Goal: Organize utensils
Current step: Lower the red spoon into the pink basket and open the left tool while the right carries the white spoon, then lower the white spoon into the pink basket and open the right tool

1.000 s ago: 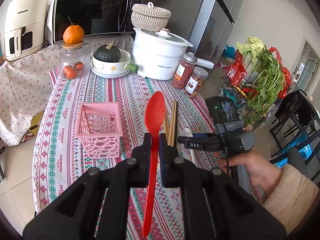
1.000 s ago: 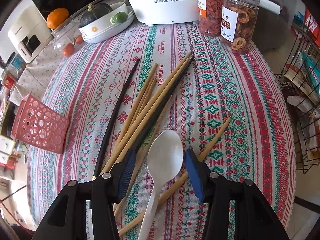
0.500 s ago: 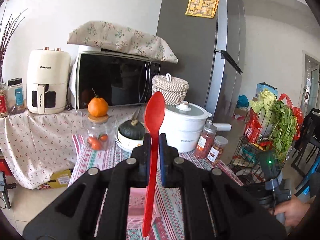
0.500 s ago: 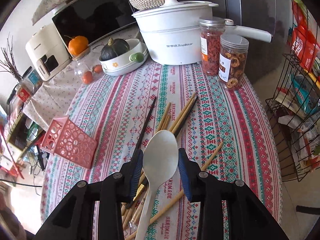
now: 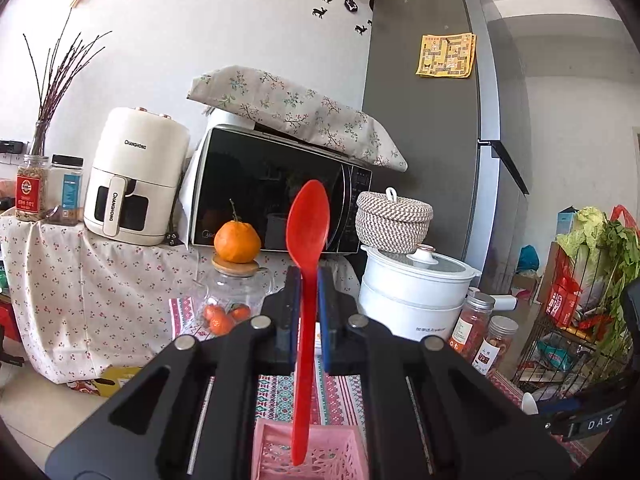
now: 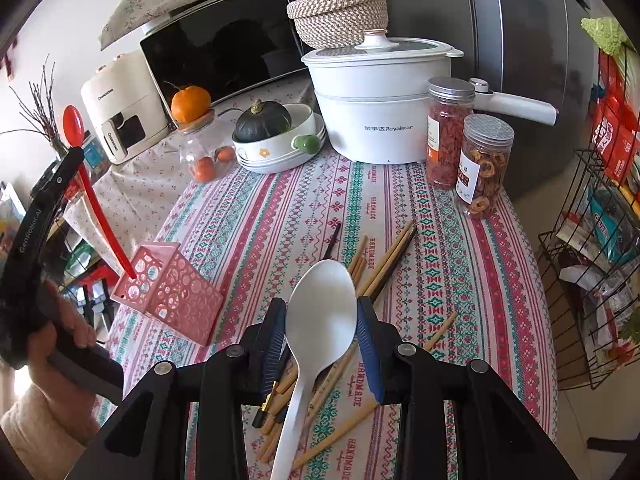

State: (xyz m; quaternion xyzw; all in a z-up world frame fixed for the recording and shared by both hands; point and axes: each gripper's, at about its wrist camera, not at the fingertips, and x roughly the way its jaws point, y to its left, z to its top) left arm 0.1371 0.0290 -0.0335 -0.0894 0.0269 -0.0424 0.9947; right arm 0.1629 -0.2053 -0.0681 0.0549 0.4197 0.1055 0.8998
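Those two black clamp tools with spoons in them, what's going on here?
A person is sorting utensils on a patterned tablecloth. The left gripper is shut on a red plastic spoon, bowl up, its handle tip at the mouth of a pink perforated plastic basket. The right gripper holds a white plastic spoon by its bowl, above loose wooden chopsticks on the cloth.

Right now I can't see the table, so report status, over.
Left tongs shut on red spoon, handle tip at pink basket. Right tongs shut on white spoon. Chopsticks on table.
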